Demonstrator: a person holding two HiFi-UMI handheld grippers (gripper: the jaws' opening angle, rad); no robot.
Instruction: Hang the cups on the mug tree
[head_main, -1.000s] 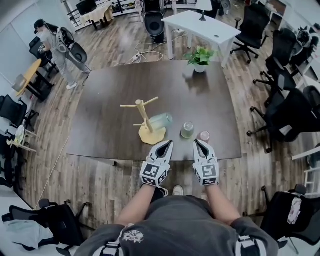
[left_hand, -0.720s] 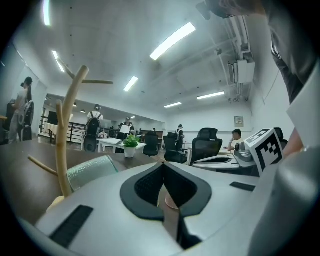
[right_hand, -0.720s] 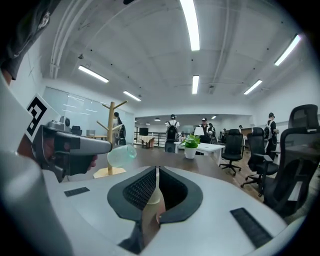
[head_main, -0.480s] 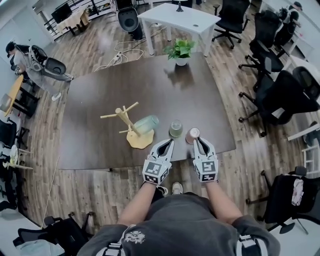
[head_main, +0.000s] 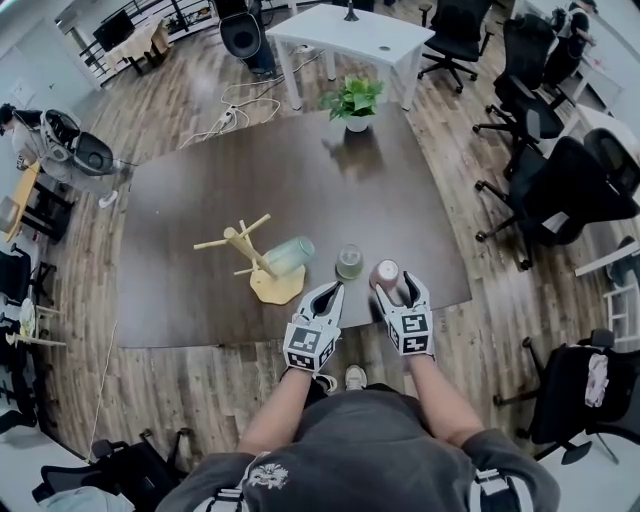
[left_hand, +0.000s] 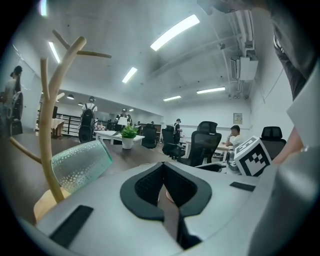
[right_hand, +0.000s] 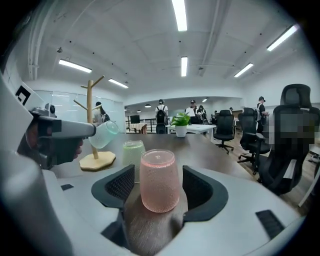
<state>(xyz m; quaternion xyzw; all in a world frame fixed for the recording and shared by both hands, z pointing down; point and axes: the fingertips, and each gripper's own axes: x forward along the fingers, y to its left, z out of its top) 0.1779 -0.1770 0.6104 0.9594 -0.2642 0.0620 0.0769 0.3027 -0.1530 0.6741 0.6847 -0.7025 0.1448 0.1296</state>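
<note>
A wooden mug tree (head_main: 248, 255) (left_hand: 47, 145) (right_hand: 92, 120) stands on the dark table (head_main: 200, 210), with a teal glass cup (head_main: 290, 254) (left_hand: 80, 165) (right_hand: 103, 134) hanging tilted on one peg. To its right a green cup (head_main: 349, 262) (right_hand: 133, 152) and a pink cup (head_main: 385, 273) (right_hand: 159, 181) stand upside down. My right gripper (head_main: 399, 291) (right_hand: 159, 172) has just been opening. It is open around the pink cup, with gaps at both pads. My left gripper (head_main: 326, 296) (left_hand: 164, 167) hovers shut and empty at the near table edge, right of the tree's base (head_main: 276, 285).
A potted plant (head_main: 352, 100) (right_hand: 181, 121) sits at the table's far edge. Black office chairs (head_main: 560, 190) crowd the right side. A white desk (head_main: 350, 35) stands behind the table. People stand far off in the room.
Both grippers came forward and down to the table's near edge. The right jaws, shut before, now stand apart around the pink cup. The left gripper stays shut.
</note>
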